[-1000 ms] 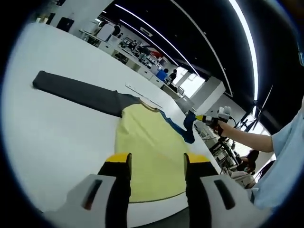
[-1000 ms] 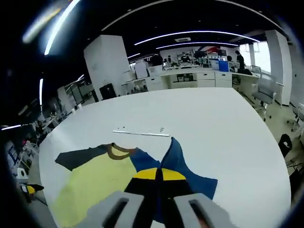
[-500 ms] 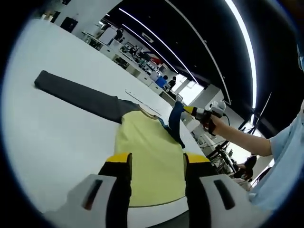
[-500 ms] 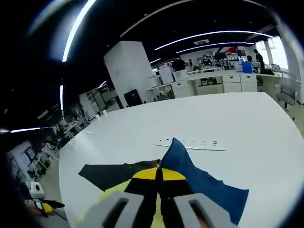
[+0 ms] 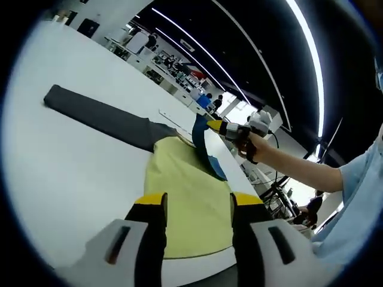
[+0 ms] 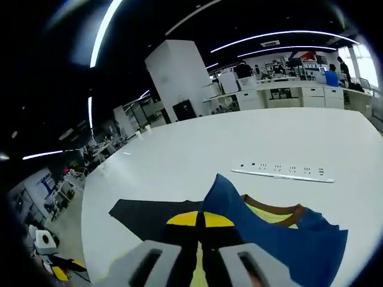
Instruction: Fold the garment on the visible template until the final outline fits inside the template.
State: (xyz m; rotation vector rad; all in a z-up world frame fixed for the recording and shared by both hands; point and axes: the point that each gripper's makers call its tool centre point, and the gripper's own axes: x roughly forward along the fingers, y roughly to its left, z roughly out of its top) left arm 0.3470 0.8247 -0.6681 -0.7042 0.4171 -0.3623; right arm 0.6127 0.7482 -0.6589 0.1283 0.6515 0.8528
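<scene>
- The left gripper (image 5: 191, 203) has its jaws spread apart and they pinch nothing; it hovers over the near edge of the white surface (image 5: 72, 161)
- The garment (image 5: 185, 185) lies flat on the surface just ahead of the left gripper; its yellow body is between and beyond the two jaws
- A dark grey sleeve (image 5: 96, 115) stretches away from the yellow body to the far left of the left gripper, flat on the surface
- The right gripper (image 6: 203, 220) has its jaws pressed together on the blue sleeve (image 6: 239, 212) of the garment and holds it lifted above the surface
- In the left gripper view the right gripper (image 5: 222, 127) is ahead and to the right, held by a hand (image 5: 254, 139), with the blue sleeve (image 5: 203, 149) hanging from it down to the yellow body
- In the right gripper view the brown collar (image 6: 272, 208) is just to the right of the jaws, and the dark grey sleeve (image 6: 149, 212) lies to their left
- A white power strip (image 6: 282, 173) lies on the surface beyond the garment, apart from it
</scene>
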